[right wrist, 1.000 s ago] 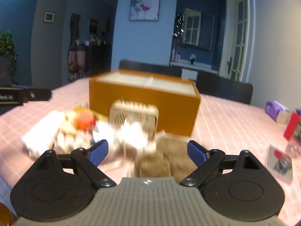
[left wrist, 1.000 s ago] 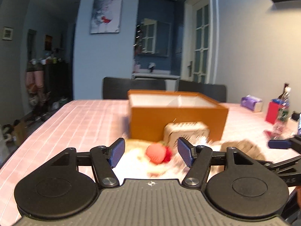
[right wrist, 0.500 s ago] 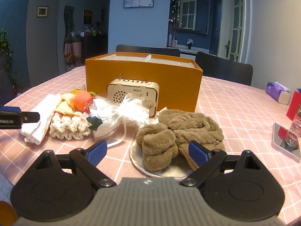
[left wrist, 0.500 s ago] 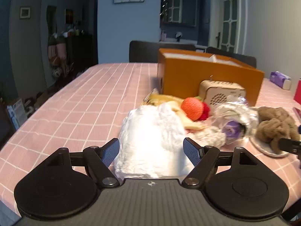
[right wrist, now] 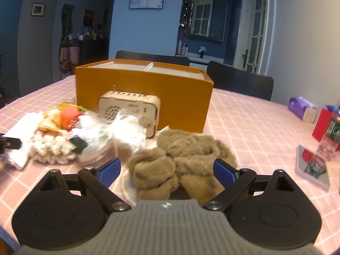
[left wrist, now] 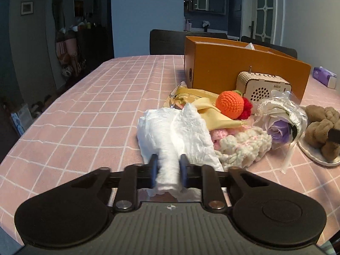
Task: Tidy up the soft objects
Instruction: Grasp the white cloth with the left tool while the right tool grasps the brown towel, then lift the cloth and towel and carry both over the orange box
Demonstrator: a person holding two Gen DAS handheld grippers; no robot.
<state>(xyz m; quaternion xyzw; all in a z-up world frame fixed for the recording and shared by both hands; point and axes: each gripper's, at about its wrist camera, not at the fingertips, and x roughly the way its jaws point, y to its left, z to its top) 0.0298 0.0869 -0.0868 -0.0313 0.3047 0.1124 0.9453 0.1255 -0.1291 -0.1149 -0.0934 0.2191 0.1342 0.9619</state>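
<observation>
The left gripper (left wrist: 168,171) has just closed its jaws and pinches the near end of a white cloth (left wrist: 172,136) lying on the table (left wrist: 85,110) near its front edge. The right gripper (right wrist: 166,171) has spread its jaws wider; they stand either side of a brown furry bundle (right wrist: 180,159) on a plate (right wrist: 127,182), not pressing it. Between cloth and bundle lie a cream knit piece (left wrist: 244,146), an orange crocheted ball (left wrist: 230,104) and a wrapped flower (left wrist: 278,125). Behind them stand a small wooden radio (right wrist: 129,109) and an orange box (right wrist: 144,89), towards the table's middle.
</observation>
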